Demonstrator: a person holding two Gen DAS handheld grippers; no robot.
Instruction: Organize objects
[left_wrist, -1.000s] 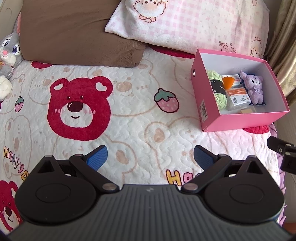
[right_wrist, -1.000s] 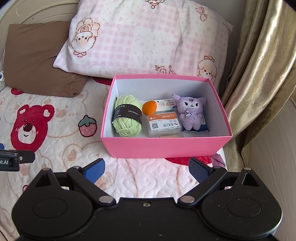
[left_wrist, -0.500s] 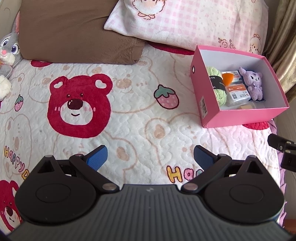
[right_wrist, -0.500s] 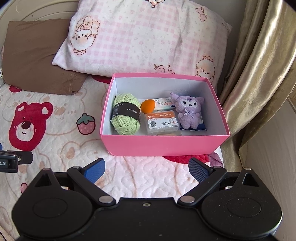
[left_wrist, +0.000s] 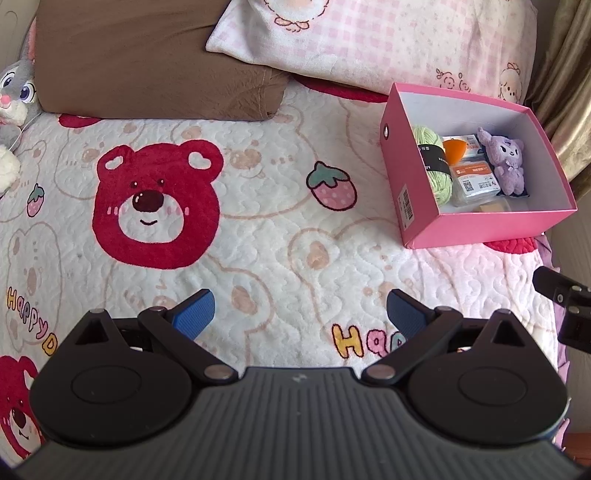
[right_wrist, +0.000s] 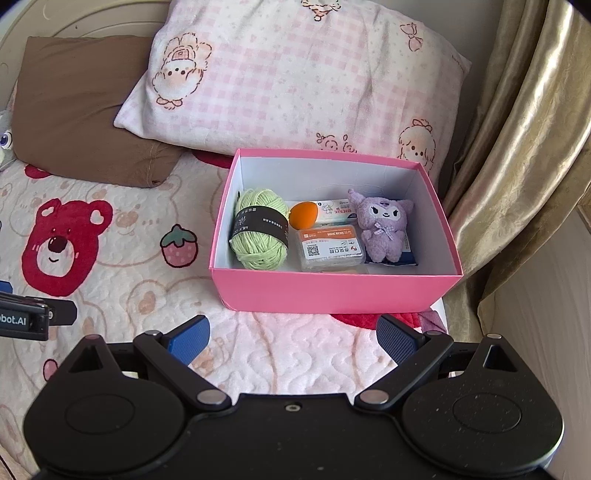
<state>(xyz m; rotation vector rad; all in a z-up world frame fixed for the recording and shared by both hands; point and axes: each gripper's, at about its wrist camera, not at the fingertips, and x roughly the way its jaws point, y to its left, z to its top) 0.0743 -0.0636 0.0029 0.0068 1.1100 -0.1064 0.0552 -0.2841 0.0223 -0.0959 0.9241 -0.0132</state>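
Note:
A pink box (right_wrist: 332, 291) (left_wrist: 399, 177) sits on the bed near its right edge. Inside it lie a green yarn ball (right_wrist: 260, 234) (left_wrist: 434, 166), an orange egg-shaped sponge (right_wrist: 303, 215) (left_wrist: 455, 149), a clear case with an orange label (right_wrist: 330, 249) (left_wrist: 476, 181), a tissue pack (right_wrist: 334, 210) and a purple plush (right_wrist: 384, 230) (left_wrist: 506, 164). My right gripper (right_wrist: 293, 339) hovers open just in front of the box, holding nothing. My left gripper (left_wrist: 301, 314) is open and empty above the blanket, left of the box.
A bear-print blanket (left_wrist: 258, 236) covers the bed. A brown pillow (left_wrist: 147, 59) and a pink checked pillow (right_wrist: 303, 81) lie at the head. A grey bunny plush (left_wrist: 14, 96) sits at far left. A gold curtain (right_wrist: 517, 129) hangs right of the box.
Both grippers have drawn back a little from the box, which now sits slightly farther off in each view. Both stay open and empty.

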